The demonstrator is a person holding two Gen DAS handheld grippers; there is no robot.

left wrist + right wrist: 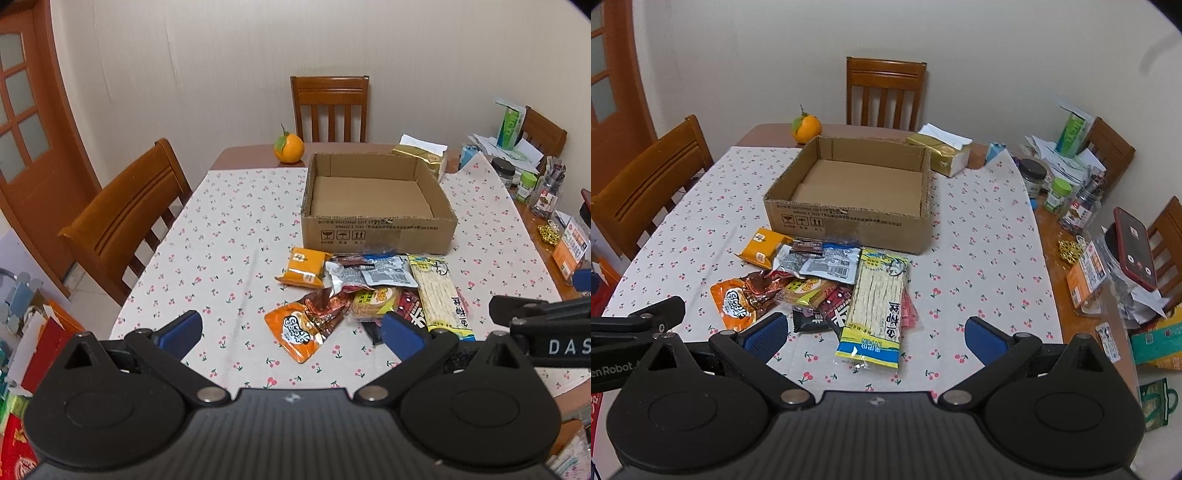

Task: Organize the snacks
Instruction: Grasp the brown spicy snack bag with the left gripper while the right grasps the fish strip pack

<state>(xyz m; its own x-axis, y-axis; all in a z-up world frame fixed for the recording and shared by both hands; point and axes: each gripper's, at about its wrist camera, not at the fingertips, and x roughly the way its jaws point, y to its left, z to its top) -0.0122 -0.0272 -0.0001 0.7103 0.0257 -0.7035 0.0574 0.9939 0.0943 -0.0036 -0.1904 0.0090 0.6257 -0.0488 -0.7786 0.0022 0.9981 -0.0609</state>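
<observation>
Both grippers hang above the near edge of the table (997,258), each with its jaws spread wide and nothing between them. The left gripper (291,332) faces the orange packet (299,332); the right gripper (875,334) faces the long noodle packet (877,306). The snacks (812,280) lie in a loose, overlapping heap on the cherry-print cloth, just in front of the cardboard box (849,218), which has nothing in it. An orange (806,127) sits behind the box
</observation>
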